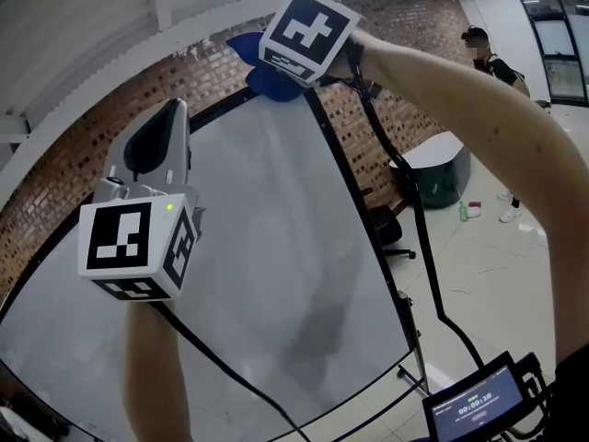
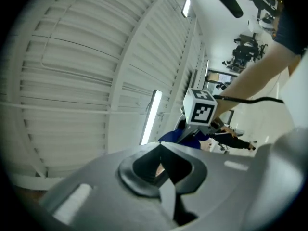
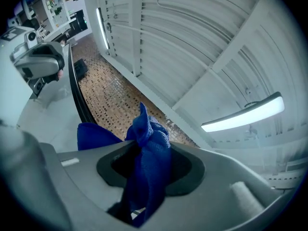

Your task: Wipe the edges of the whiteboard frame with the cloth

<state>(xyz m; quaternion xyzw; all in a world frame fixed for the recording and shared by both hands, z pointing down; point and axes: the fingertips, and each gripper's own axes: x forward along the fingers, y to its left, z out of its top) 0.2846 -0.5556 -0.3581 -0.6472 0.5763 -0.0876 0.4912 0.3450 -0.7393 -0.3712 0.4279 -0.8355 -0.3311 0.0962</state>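
Right gripper (image 3: 148,163) clamped on the bunched blue cloth (image 1: 267,79) at the top corner of the whiteboard frame (image 1: 342,178); left gripper (image 2: 161,170) closed on nothing, below that corner, before the board. Risk: cloth snags on the corner and pulls free, or slips off the narrow edge. Marker cube (image 1: 308,28) hides cloth-to-frame contact

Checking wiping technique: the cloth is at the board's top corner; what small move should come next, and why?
Probably draw the right gripper down along the black frame edge: its jaws clamp the cloth at the top corner, and that edge runs down from there.
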